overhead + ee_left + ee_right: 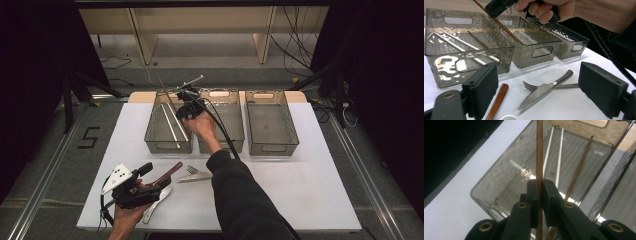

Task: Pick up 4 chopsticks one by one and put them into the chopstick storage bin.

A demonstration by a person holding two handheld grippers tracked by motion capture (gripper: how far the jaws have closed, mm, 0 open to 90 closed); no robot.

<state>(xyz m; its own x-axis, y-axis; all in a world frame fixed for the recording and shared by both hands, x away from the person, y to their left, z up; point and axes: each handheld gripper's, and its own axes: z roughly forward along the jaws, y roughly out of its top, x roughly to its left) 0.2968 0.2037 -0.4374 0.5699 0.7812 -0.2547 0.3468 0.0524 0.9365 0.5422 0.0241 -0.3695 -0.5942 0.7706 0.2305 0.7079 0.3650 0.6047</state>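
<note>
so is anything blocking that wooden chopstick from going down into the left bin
Nothing visible does. The right claw is shut on the wooden chopstick above the open-topped left bin. Two metal chopsticks and another wooden chopstick lie flat on its floor, leaving bare floor beside them.

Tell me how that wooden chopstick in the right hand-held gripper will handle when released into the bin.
The wooden chopstick looks thin and straight, so probably stiff and light. Round and slim, it may roll across the left bin's ribbed floor. The right hand-held gripper pinches it narrowly, so it could pivot.
</note>
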